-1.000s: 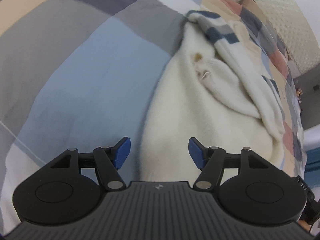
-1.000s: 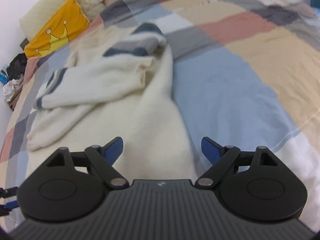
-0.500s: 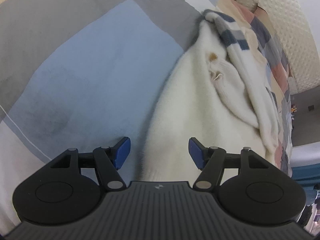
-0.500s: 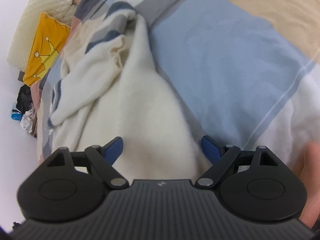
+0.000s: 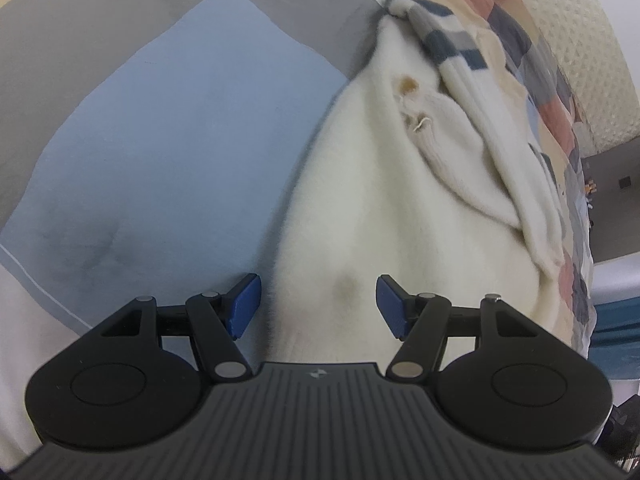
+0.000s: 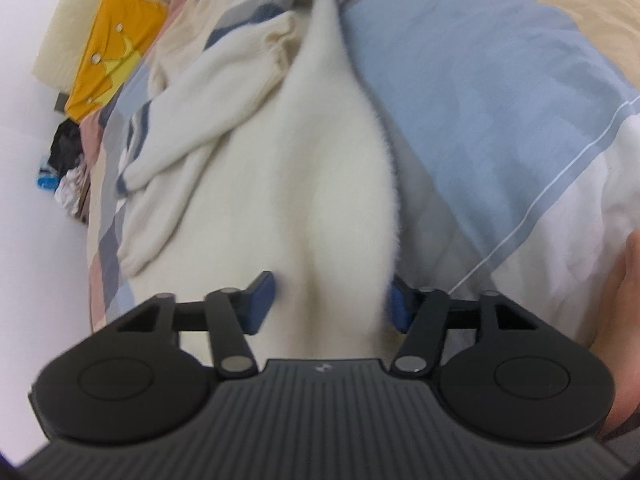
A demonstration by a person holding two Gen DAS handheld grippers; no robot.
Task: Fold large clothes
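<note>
A fluffy cream sweater (image 5: 400, 208) with blue and grey striped sleeves lies on a patchwork bed cover (image 5: 160, 128), its sleeves folded across the body. My left gripper (image 5: 318, 304) is open, its blue pads astride the sweater's near left edge. The sweater also shows in the right wrist view (image 6: 304, 184). My right gripper (image 6: 332, 304) is open, its blue pads on either side of the near right edge, and the fabric bulges up between them.
A yellow cushion (image 6: 112, 52) and a cream quilted headboard (image 5: 580, 40) lie at the far end of the bed. Dark clutter (image 6: 64, 164) sits beside the bed. A bare hand (image 6: 624, 320) shows at the right edge of the right wrist view.
Both grippers have moved down and closer to the sweater's near hem. The right gripper's jaws have narrowed around the fabric, which now rises between them. The left jaws stay as wide.
</note>
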